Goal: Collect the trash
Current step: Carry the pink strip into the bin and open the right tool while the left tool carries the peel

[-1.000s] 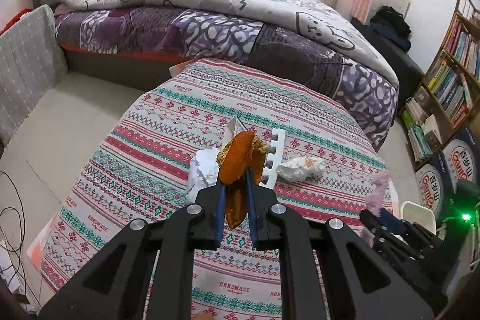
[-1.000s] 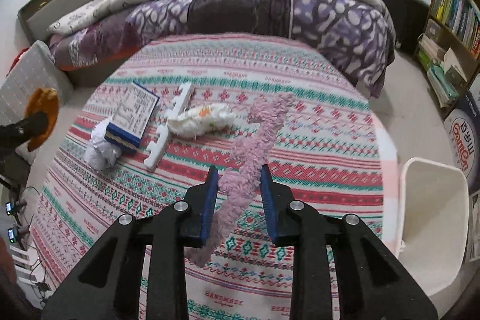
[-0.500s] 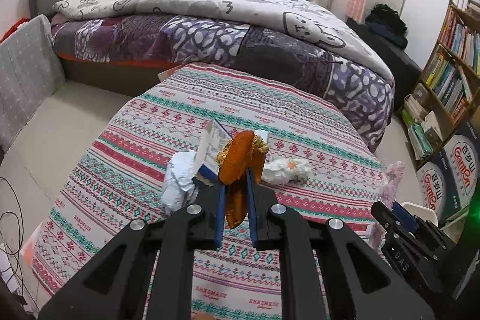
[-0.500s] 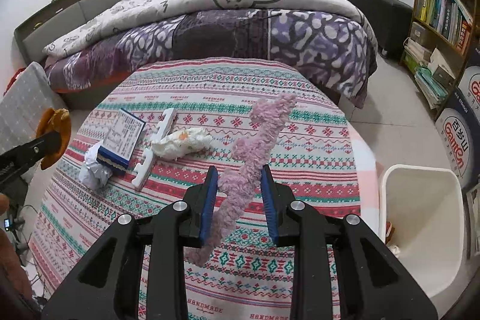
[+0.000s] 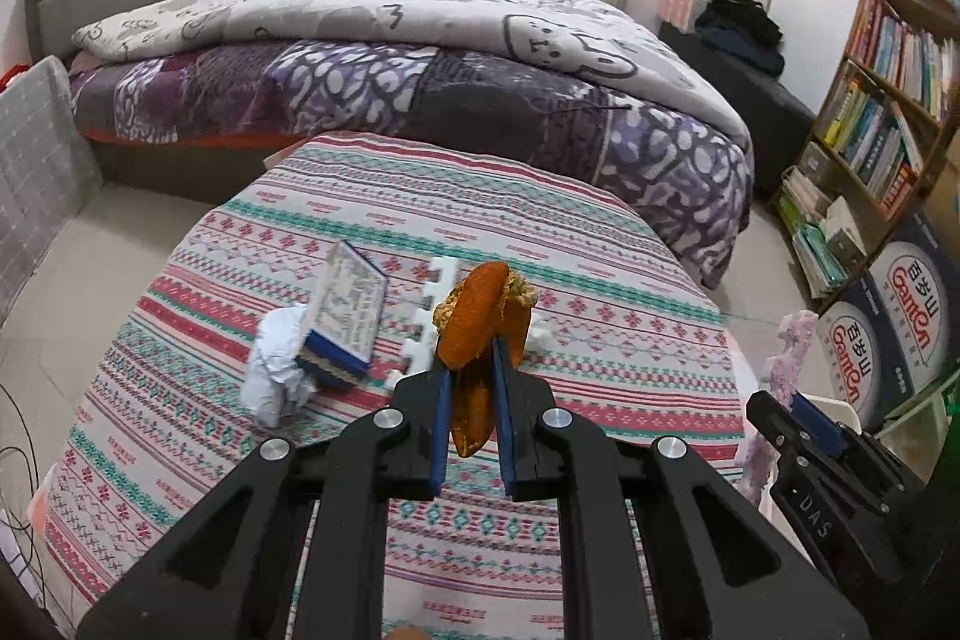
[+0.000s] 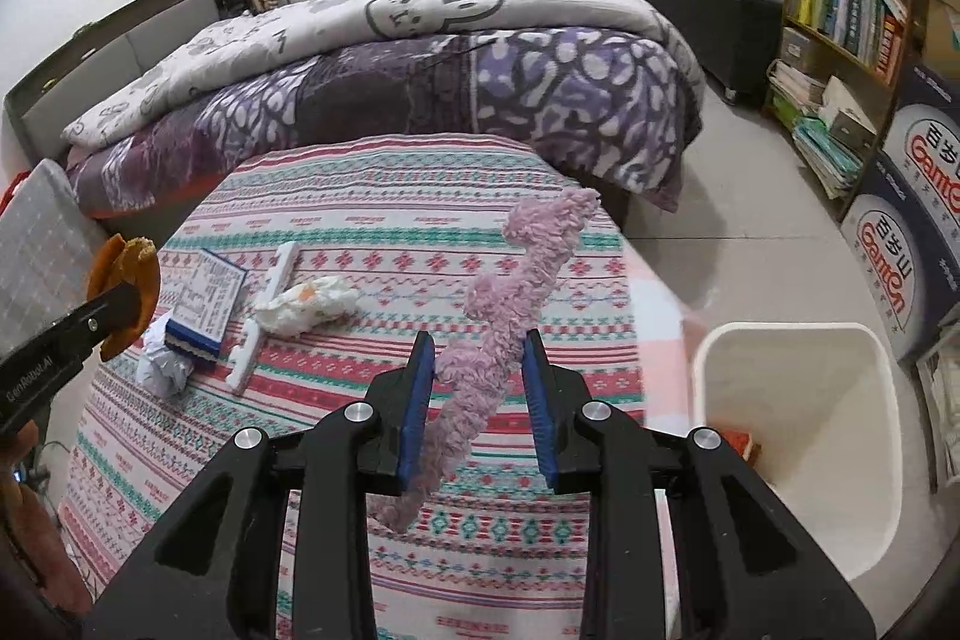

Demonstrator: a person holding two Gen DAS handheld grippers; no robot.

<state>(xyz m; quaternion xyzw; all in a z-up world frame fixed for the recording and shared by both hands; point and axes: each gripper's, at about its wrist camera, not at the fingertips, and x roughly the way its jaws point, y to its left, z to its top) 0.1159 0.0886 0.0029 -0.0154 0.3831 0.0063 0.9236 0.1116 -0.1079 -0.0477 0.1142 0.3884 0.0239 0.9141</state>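
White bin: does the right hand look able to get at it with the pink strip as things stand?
Probably yes: the white bin stands open-topped just right of the right tool, which grips the pink strip, with nothing between them.

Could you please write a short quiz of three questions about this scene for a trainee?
1. What does the left gripper hold?
2. True or false: the white bin stands on the patterned tablecloth.
3. Which item is between the right gripper's fingers: (a) crumpled paper, (b) pink fuzzy strip, (c) blue-edged box?

Key
1. An orange peel.
2. False: it stands on the floor, beside the table.
3. (b) The pink fuzzy strip; the crumpled paper and the blue-edged box lie on the cloth.
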